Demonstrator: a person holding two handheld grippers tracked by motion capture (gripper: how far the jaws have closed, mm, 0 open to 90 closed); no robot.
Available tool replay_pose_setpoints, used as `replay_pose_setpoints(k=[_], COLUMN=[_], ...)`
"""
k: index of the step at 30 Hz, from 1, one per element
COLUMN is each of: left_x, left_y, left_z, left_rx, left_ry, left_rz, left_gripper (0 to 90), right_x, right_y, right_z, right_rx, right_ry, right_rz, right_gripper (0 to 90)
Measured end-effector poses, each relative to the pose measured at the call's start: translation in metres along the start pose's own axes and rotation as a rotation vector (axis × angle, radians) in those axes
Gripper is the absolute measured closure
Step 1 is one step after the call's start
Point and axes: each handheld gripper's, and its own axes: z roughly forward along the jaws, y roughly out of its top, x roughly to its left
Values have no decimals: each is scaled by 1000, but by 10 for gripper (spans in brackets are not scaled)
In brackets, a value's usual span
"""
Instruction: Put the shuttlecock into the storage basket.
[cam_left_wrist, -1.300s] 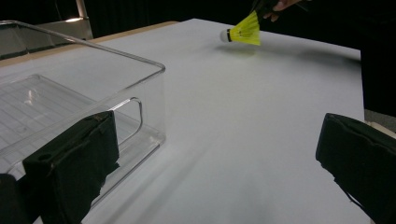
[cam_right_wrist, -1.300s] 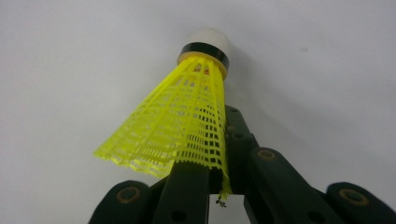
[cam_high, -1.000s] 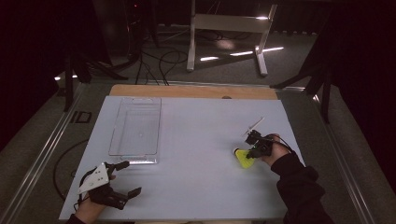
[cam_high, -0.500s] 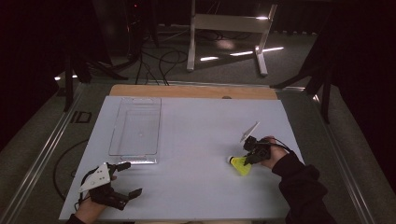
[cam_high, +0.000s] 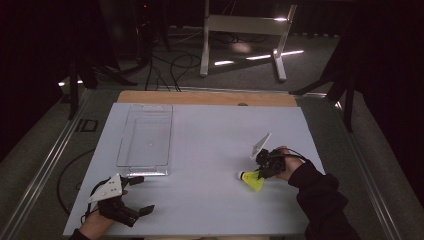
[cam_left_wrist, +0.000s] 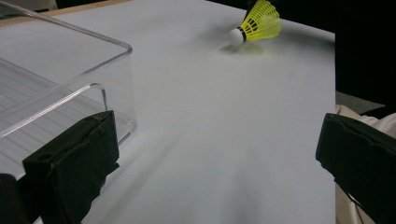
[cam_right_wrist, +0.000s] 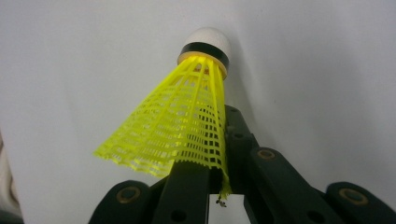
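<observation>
The right gripper has its fingers pinched on the skirt edge of the yellow shuttlecock, lower right of the high view, cork nose pointing left over the white surface. It looks feather-light, its mesh skirt springy and easily crushed, so a gentle hold at the rim or cork suits. The left gripper, lower left, rests with fingers spread near the clear tray.

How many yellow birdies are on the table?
1. The yellow shuttlecock lies on the white table at its right side, its skirt pinched in the right gripper. The clear tray at the left looks empty, so none seems hidden there.
</observation>
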Motion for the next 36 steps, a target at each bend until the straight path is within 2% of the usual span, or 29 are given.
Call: replay_pose_setpoints(k=[7, 9, 10, 14, 15, 18, 20, 22, 25, 26, 28, 32, 33, 36], left_x=[-2, -3, -3, -4, -4, -5, -6, -6, -5, -4, -3, -3, -3, -5], left_y=[2, 3, 4, 4, 4, 5, 6, 8, 10, 15, 24, 38, 48, 59], left_z=[2, 2, 2, 2, 2, 2, 3, 4, 4, 3, 2, 1, 2, 4], left_rx=[9, 13, 18, 23, 22, 25, 34, 76, 92, 103, 128, 133, 147, 159], left_ry=[-29, -31, -37, -41, -45, -51, -55, -68, -67, -74, -77, -88, -113, -119], left_rz=[11, 12, 17, 17, 18, 16, 23, 20, 17, 8, 34, 55, 68, 104], left_gripper=[3, 3, 3, 3, 3, 3, 3, 3, 4, 3, 4, 4, 3, 3], right_x=[5, 7, 9, 12, 15, 17, 23, 25, 27, 28, 29, 32, 33, 34], right_y=[6, 7, 11, 14, 19, 21, 26, 29, 32, 33, 35, 38, 39, 40], right_z=[1, 1, 1, 2, 2, 1, 1, 1, 0, 0, -1, -4, -4, -3], right_rx=[7, 9, 18, 16, 10, 6, 6, 3, 10, 4, 1, -8, -11, -4], right_ry=[47, 45, 50, 58, 62, 64, 69, 68, 63, 68, 67, 77, 81, 88], right_rz=[-52, -59, -84, -101, -130, -143, -179, -199, -212, -217, -226, -240, -242, -247], right_gripper=[897, 896, 897, 897, 896, 896, 896, 897, 897, 897, 897, 897, 897, 897])
